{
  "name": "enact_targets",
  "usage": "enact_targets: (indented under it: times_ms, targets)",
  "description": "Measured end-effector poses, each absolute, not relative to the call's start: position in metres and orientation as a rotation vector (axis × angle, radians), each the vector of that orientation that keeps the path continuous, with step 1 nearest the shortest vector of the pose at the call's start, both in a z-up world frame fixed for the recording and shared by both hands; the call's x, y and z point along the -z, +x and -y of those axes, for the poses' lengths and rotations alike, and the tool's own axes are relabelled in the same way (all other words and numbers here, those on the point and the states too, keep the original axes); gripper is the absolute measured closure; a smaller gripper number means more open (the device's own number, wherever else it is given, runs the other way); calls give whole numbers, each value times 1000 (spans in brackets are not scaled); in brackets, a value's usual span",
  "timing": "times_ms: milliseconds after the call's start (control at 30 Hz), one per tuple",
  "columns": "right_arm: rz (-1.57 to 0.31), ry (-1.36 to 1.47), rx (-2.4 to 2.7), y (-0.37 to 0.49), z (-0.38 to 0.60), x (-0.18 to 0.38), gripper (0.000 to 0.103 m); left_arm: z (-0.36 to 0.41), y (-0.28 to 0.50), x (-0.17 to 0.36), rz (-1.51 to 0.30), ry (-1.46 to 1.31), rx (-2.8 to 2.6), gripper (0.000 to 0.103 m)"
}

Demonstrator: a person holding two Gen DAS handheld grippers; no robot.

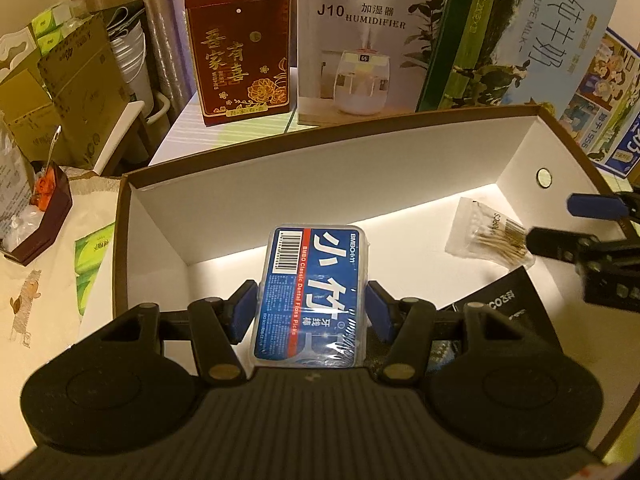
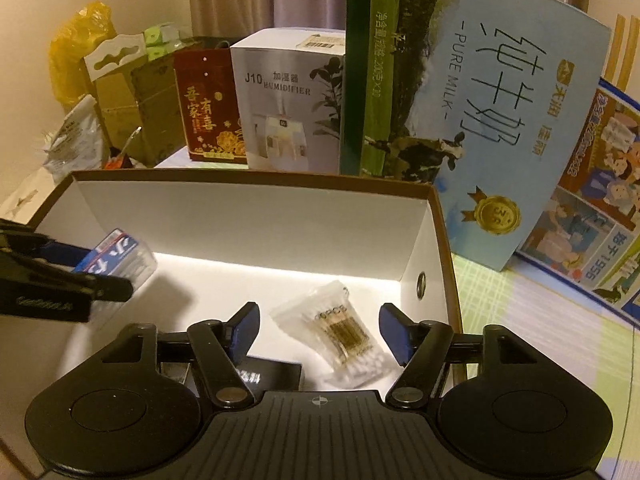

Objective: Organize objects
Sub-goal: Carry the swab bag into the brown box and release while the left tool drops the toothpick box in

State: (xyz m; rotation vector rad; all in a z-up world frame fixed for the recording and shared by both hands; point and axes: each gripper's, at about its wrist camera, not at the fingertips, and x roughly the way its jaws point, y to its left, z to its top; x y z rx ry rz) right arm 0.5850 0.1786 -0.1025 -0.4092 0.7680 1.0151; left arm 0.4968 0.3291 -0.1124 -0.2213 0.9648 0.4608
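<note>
Floss pick case [image 1: 312, 292]: clamped between the pads of the left gripper [image 1: 312, 312], long axis pointing to 12 o'clock, held over the white box [image 1: 248, 196] floor. Judged ready for setting down; bare floor lies ahead at 12.

Cotton swab packet [image 2: 344, 332]: lying on the box floor between the spread, empty fingers of the right gripper [image 2: 320, 332], axis running 11 to 5.

Black card [image 2: 272, 376]: at 7 o'clock of the packet, near it.

Humidifier carton [image 1: 368, 40]: behind the box on the tabletop [image 1: 224, 128], no obstruction.
</note>
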Motion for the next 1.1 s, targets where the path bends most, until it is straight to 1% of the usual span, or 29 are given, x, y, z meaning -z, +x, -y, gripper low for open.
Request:
enact_targets:
  times_ms: [67, 200, 267, 467, 500, 533, 567, 767, 1100]
  targets:
    - [-775, -395, -1026, 584, -174, 101, 33, -329, 498, 114, -970, -216, -462, 49]
    - [-783, -381, -1045, 580, -169, 99, 28, -330, 499, 119, -973, -209, -471, 47]
    - [-785, -376, -1053, 578, -166, 98, 26, -331, 498, 119, -971, -203, -480, 38]
    - [-794, -363, -1082, 569, -158, 93, 19, -327, 490, 108, -960, -210, -462, 36]
    - [-797, -359, -1085, 567, -157, 92, 19, -324, 488, 105, -958, -208, -457, 34]
    - [-800, -355, -1086, 566, -155, 91, 18, -322, 486, 101, -954, -203, -458, 26]
    - [-801, -350, -1086, 565, -153, 90, 17, -319, 483, 97, -945, -193, -461, 24]
    - [-804, -306, -1095, 556, -140, 80, 13, -303, 463, 75, -918, -195, -443, 22]
    - [-790, -242, -1092, 537, -113, 54, 11, -275, 422, 39, -863, -205, -420, 19]
